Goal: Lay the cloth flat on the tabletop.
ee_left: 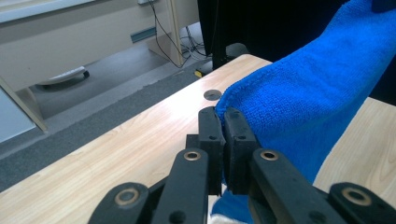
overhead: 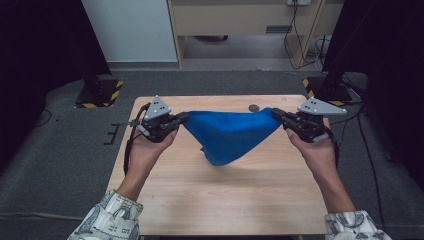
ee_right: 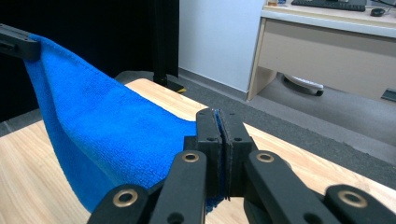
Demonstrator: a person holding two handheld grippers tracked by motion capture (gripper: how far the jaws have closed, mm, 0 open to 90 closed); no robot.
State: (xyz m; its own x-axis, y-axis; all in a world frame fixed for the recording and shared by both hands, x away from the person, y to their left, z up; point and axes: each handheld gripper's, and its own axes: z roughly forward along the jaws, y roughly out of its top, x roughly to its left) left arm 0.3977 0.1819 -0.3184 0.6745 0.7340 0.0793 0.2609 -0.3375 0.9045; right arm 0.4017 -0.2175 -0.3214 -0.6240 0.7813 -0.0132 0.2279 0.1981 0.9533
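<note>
A blue cloth hangs stretched between my two grippers above the wooden table, its lower edge sagging to a point toward the table. My left gripper is shut on the cloth's left corner. My right gripper is shut on the right corner. In the left gripper view the blue cloth runs up and right from the left gripper. In the right gripper view the cloth spreads left from the right gripper to the other gripper's jaw tip at the top left.
A small dark round disc lies near the table's far edge, behind the cloth. Two stand bases with yellow-black stripes sit on the grey floor beyond the table's far corners. A desk stands farther back.
</note>
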